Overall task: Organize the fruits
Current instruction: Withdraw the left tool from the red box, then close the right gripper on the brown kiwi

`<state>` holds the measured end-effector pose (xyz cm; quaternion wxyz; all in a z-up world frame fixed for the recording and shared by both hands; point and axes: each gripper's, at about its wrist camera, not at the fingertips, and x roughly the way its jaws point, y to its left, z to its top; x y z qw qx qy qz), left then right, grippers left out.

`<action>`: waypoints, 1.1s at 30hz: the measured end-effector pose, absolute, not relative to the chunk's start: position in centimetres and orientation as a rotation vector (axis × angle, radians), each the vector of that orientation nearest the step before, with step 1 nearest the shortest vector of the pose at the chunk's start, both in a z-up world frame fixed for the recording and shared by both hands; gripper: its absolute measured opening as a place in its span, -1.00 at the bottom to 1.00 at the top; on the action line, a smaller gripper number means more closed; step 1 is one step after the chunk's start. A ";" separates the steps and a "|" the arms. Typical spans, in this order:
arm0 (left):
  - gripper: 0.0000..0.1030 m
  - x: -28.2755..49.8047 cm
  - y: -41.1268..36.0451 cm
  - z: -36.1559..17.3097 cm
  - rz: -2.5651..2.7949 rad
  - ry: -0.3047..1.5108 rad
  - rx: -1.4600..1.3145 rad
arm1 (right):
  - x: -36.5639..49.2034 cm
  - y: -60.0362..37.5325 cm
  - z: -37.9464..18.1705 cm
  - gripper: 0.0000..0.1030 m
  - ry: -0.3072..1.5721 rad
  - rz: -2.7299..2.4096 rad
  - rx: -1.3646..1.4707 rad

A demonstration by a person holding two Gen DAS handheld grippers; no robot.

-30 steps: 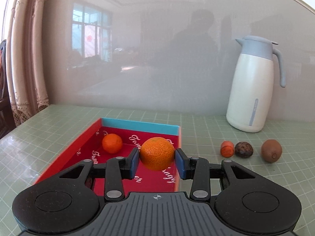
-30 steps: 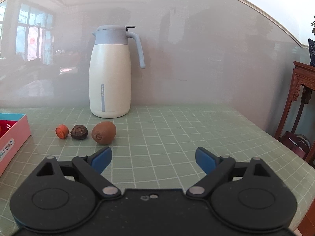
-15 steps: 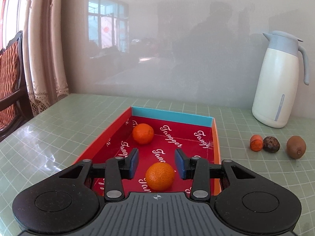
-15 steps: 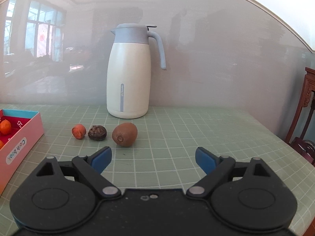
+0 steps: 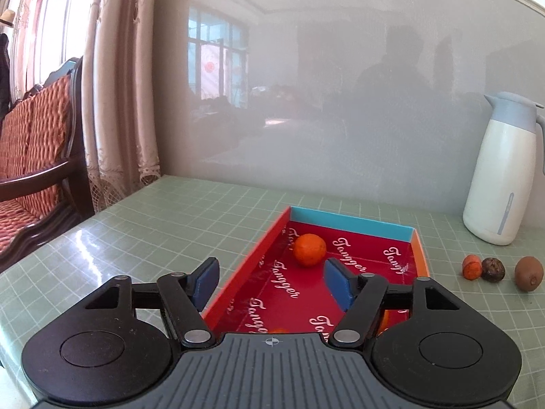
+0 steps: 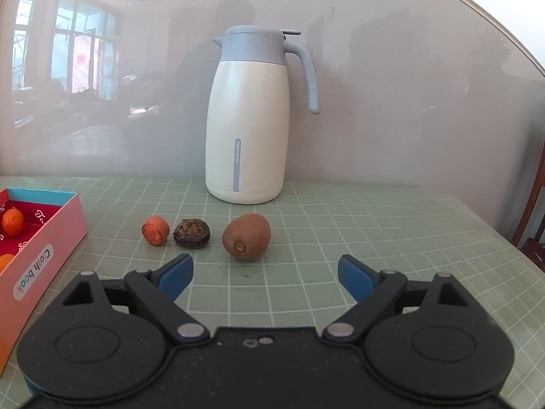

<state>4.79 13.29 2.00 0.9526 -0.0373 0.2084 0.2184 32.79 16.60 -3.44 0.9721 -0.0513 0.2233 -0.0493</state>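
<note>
The biggest risk, I think, is at the red box (image 5: 347, 286). The left gripper (image 5: 270, 281) hangs low over it, and its jaws have just been opening, with nothing between them now. If this hand pulls away carelessly, a finger may catch the box's thin side wall and drag the box, and the round oranges inside may roll.

A smaller risk is at the right gripper (image 6: 265, 274). Its jaws are spread wide and empty, and the kiwi (image 6: 246, 240) lies just ahead of them on the green mat (image 6: 374, 238). A pad that touches it off-centre may push it away toward the dark wrinkled fruit (image 6: 191, 233) and the small orange-red fruit (image 6: 155, 230), which lie close together.

The red box holds one orange (image 5: 310, 249) near its far end and a second orange (image 6: 5, 261) near its front. The white jug (image 6: 248, 136) stands closed behind the fruits; what it holds I cannot tell.
</note>
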 end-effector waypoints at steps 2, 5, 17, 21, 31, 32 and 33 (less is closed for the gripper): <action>0.43 4.2 13.7 2.1 0.457 0.413 -0.068 | 33.7 16.6 -3.6 0.78 0.464 -0.093 -0.091; 0.45 3.5 14.5 2.1 0.476 0.399 -0.062 | 35.2 16.3 -3.9 0.77 0.497 -0.079 -0.053; 0.52 1.8 18.5 1.9 0.590 0.368 -0.090 | 39.8 17.1 -4.8 0.71 0.551 -0.081 -0.063; 0.56 1.6 19.6 1.7 0.621 0.370 -0.109 | 42.1 16.2 -5.2 0.54 0.582 -0.090 -0.031; 0.57 2.2 19.4 1.3 0.611 0.384 -0.105 | 43.8 15.9 -6.1 -0.04 0.621 -0.067 -0.003; 0.57 2.0 19.4 1.4 0.611 0.383 -0.106 | 43.8 15.9 -6.1 -0.05 0.621 -0.064 0.000; 0.57 2.0 19.4 1.4 0.612 0.382 -0.107 | 43.7 15.9 -6.1 -0.06 0.621 -0.061 0.002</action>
